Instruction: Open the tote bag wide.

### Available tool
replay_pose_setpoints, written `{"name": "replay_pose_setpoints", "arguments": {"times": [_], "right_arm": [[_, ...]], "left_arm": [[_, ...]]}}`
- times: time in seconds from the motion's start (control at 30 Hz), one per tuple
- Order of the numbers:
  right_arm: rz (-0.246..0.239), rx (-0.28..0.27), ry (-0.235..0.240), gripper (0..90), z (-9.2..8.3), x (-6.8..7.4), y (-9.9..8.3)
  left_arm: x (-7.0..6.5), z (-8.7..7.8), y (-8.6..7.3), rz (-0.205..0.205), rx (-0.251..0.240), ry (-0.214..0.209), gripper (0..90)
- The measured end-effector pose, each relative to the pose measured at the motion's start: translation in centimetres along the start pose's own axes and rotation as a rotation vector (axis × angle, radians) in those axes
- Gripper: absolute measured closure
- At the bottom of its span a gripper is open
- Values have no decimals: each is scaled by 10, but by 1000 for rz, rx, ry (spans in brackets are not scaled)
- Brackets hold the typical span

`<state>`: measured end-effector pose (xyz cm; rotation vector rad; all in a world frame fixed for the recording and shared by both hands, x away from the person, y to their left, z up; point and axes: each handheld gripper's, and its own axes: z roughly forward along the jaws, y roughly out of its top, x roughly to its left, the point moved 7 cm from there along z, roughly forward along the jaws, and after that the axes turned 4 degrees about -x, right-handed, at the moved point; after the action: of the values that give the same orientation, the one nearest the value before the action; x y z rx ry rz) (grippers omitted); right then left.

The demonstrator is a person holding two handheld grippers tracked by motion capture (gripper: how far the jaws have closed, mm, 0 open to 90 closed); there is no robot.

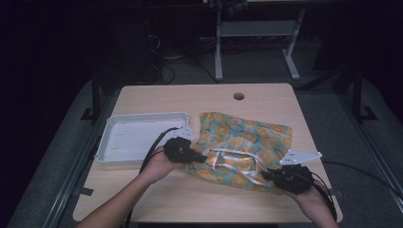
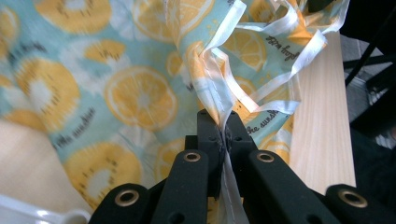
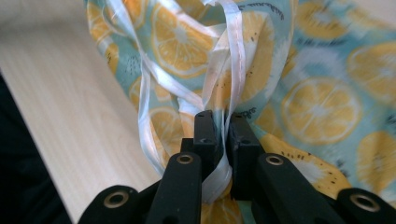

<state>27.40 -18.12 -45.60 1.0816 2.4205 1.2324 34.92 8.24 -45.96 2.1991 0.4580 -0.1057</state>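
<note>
A teal cloth printed with orange slices [image 1: 244,142] lies crumpled on the wooden table, with white ribbon trim [image 1: 233,156] looping over its near part. My left gripper [image 1: 202,157] is at the cloth's near left corner; in the left gripper view the gripper [image 2: 223,123] is shut on the cloth's white-edged hem [image 2: 212,88]. My right gripper [image 1: 266,175] is at the near right corner; in the right gripper view the gripper [image 3: 223,122] is shut on a white ribbon edge [image 3: 233,70] of the cloth [image 3: 322,102].
A shallow white tray [image 1: 138,135] sits on the table's left part, beside the left hand. A round cable hole [image 1: 238,96] lies near the far edge. Bare table [image 1: 190,194] runs along the front. Desk legs and cables stand on the dark floor beyond.
</note>
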Motion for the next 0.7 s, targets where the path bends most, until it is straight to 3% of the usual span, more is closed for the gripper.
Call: {"name": "replay_pose_setpoints", "arguments": {"times": [0.23, 0.27, 0.33, 0.53, 0.7], "right_arm": [[3, 72, 8, 777, 9, 7, -17], [-8, 85, 4, 733, 12, 7, -20], [-9, 83, 3, 705, 12, 7, -20], [20, 66, -18, 493, 1, 8, -17], [15, 32, 2, 373, -14, 15, -12]], "left_arm": [[0, 8, -20, -23, 40, 5, 809], [0, 8, -21, -29, 38, 9, 756], [-1, 7, -21, -31, 40, 3, 720], [-9, -8, -15, -43, 16, -12, 464], [-16, -25, -7, -36, -24, -27, 391]]}}
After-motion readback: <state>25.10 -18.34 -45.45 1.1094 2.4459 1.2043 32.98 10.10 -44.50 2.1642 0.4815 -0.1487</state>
